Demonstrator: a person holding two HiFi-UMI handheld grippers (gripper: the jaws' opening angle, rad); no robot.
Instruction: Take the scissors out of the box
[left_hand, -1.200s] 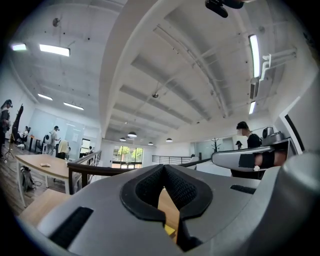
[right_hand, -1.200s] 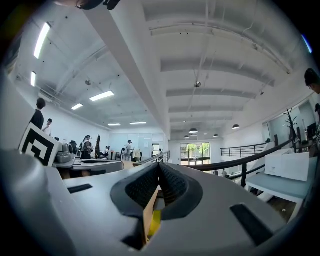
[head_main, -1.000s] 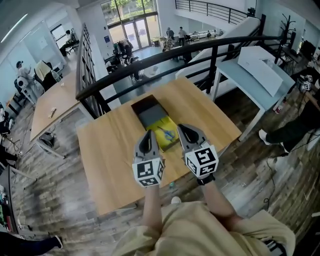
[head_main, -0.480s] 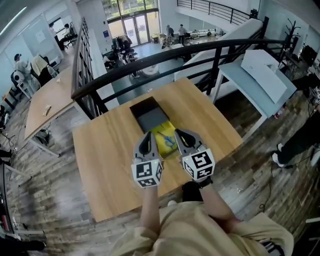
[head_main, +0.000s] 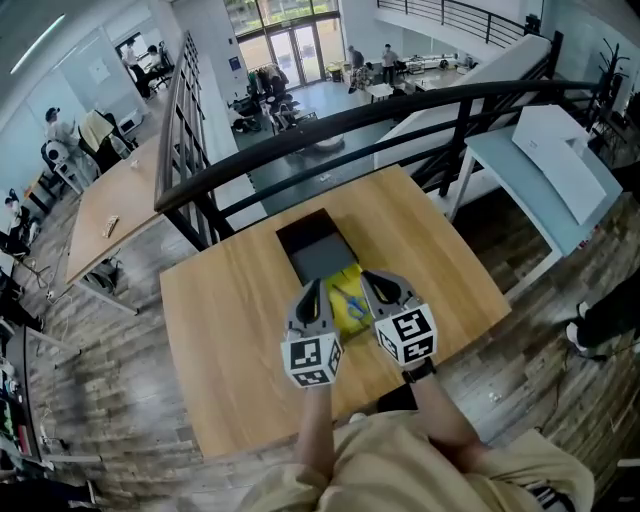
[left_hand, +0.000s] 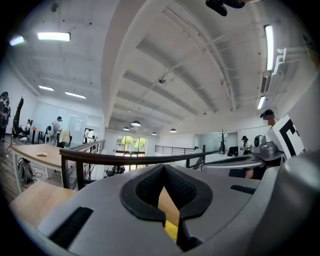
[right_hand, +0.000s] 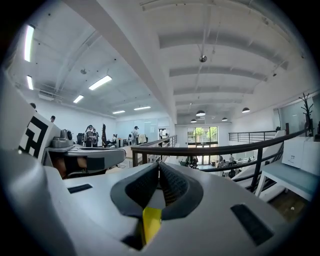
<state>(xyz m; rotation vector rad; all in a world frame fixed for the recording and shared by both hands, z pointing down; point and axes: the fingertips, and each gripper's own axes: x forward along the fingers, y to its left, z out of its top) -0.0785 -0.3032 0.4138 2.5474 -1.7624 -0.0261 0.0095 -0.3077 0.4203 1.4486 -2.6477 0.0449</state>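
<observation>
On the wooden table (head_main: 230, 320) lies an open black box (head_main: 312, 243), its near half lined in yellow. A pair of blue-handled scissors (head_main: 352, 298) rests on that yellow lining (head_main: 345, 283). My left gripper (head_main: 316, 289) hangs over the box's near left edge, shut and empty. To the right of the scissors is my right gripper (head_main: 371, 279), also shut with nothing held. In the left gripper view the pads (left_hand: 150, 186) meet at their tips, with yellow showing below. The right gripper view shows its pads (right_hand: 172, 182) pressed together, yellow beneath them too.
A black metal railing (head_main: 350, 112) runs just behind the table's far edge, with a lower floor and people beyond it. A white table (head_main: 560, 170) stands to the right. Another wooden table (head_main: 110, 205) is at the left. Bare tabletop lies on both sides of the box.
Both grippers have moved forward and a little lower, from short of the box to either side of the scissors. Both stayed shut.
</observation>
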